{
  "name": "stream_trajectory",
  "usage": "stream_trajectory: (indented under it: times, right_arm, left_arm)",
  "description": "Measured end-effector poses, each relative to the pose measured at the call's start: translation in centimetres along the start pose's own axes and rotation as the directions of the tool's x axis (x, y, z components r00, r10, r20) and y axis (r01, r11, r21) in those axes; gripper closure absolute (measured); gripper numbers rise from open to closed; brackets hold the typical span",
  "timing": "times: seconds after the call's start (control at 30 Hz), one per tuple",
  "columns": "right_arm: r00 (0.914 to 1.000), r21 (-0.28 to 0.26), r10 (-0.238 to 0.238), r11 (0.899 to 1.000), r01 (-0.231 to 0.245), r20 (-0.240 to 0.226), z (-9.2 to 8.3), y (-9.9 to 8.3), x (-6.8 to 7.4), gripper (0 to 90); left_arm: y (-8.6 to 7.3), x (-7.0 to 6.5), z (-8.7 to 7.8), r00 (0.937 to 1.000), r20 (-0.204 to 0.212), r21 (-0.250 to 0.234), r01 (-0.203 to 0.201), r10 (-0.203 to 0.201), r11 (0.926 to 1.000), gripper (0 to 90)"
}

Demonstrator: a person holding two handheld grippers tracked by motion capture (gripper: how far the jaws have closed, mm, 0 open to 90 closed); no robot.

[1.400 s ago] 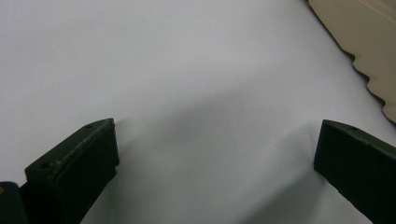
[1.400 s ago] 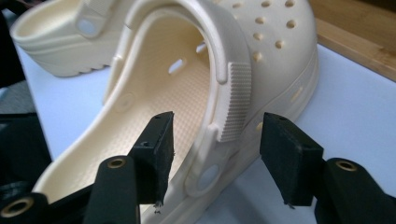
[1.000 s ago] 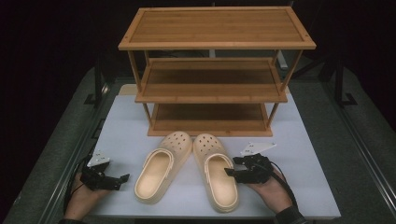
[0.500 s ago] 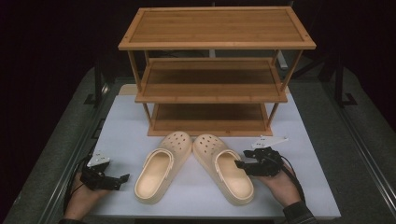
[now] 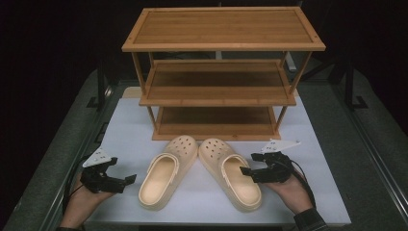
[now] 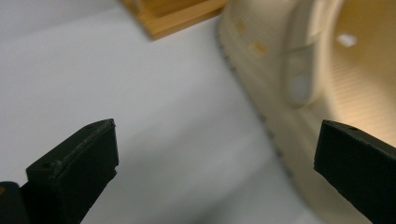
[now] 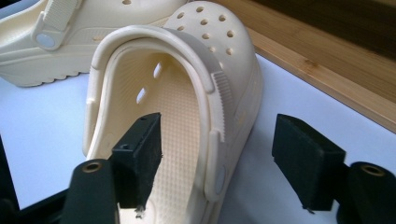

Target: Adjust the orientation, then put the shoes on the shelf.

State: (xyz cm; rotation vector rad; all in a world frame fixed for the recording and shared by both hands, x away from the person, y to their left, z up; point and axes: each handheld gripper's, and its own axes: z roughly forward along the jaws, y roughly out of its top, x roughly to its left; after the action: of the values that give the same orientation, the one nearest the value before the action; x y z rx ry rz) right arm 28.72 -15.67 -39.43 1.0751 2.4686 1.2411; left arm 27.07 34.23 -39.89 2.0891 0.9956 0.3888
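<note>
- Bamboo rack (image 5: 219, 91) stands at the back of the white mat (image 5: 125, 130), its three shelves bare.
- Two cream clogs lie before it, toes to the rack: left clog (image 5: 168, 172), right clog (image 5: 231, 173).
- My right claw (image 5: 251, 172) has just been opening; it straddles the right clog's outer wall, pads off it.
- My left claw (image 5: 121, 173) gapes wide, holding nothing, beside the left clog.
- Left clog's toe is cut off in my left gripper view.

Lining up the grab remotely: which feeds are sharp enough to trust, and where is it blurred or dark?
High view: evenly lit white table, black surroundings. Left gripper view: left clog soft and overexposed inside. Right gripper view: right clog crisp, with the rack behind slightly soft.
</note>
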Motion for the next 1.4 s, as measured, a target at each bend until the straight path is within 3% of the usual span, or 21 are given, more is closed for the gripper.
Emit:
stream_trajectory:
  times: [0.3, 0.37, 0.43, 0.63, 0.77, 0.87, 1.17, 1.2, 1.23, 1.27, 1.4]
  right_arm:
    - [0.9999, -0.001, -0.013, 1.0, 0.013, -0.002, 0.4, 0.4, 0.2, 30.7]
    - [0.9999, 0.0, -0.015, 1.0, 0.015, -0.003, 0.5, 0.4, 0.2, 30.7]
    - [0.9998, 0.002, -0.017, 1.0, 0.017, -0.005, 0.7, 0.5, 0.2, 30.7]
    - [0.9996, 0.007, -0.027, 1.0, 0.027, -0.005, 1.3, 0.9, 0.2, 30.7]
    - [0.9992, 0.002, -0.041, 0.999, 0.041, 0.001, 1.7, 1.1, 0.3, 33.1]
    - [0.9974, 0.007, -0.072, 0.997, 0.072, 0.006, 2.4, 1.4, 0.4, 42.2]
    - [0.9956, 0.008, -0.088, 0.996, 0.088, 0.033, 3.5, 2.0, 0.2, 61.5]
    - [0.994, 0.008, -0.101, 0.995, 0.101, 0.042, 3.4, 2.0, 0.3, 64.9]
    - [0.994, 0.008, -0.101, 0.995, 0.101, 0.042, 3.4, 2.0, 0.3, 64.9]
    - [0.9912, 0.011, -0.12, 0.993, 0.12, 0.056, 3.3, 2.0, 0.5, 67.8]
    - [0.9818, 0.018, -0.164, 0.987, 0.163, 0.097, 3.1, 2.1, 0.8, 73.4]
  left_arm:
    - [2.6, -2.1, 1.2, 0.9963, 0.059, -0.015, -0.062, 0.062, 0.998, 0.5]
    - [3.2, -2.5, 1.5, 0.9936, 0.083, -0.028, -0.075, 0.077, 0.9968, 3.6]
    - [3.8, -2.9, 2.0, 0.989, 0.103, -0.037, -0.103, 0.106, 0.994, 14.5]
    - [4.5, -3.4, 3.2, 0.9892, 0.093, -0.039, -0.11, 0.114, 0.9931, 15.4]
    - [4.9, -3.7, 4.2, 0.9872, 0.094, -0.026, -0.126, 0.128, 0.9917, 20.6]
    - [5.2, -3.8, 4.7, 0.9865, 0.095, -0.02, -0.132, 0.133, 0.991, 29.9]
    - [5.5, -4.0, 5.9, 0.9856, 0.073, -0.009, -0.152, 0.152, 0.9883, 51.1]
    - [5.5, -4.0, 5.9, 0.9858, 0.067, -0.011, -0.153, 0.154, 0.9881, 61.3]
    - [5.6, -4.0, 5.8, 0.9861, 0.061, -0.012, -0.154, 0.154, 0.988, 61.3]
    - [5.6, -4.0, 5.6, 0.9855, 0.05, -0.006, -0.162, 0.162, 0.9868, 67.0]
    - [5.8, -4.4, 5.4, 0.9804, 0.012, 0.012, -0.197, 0.196, 0.9804, 73.7]
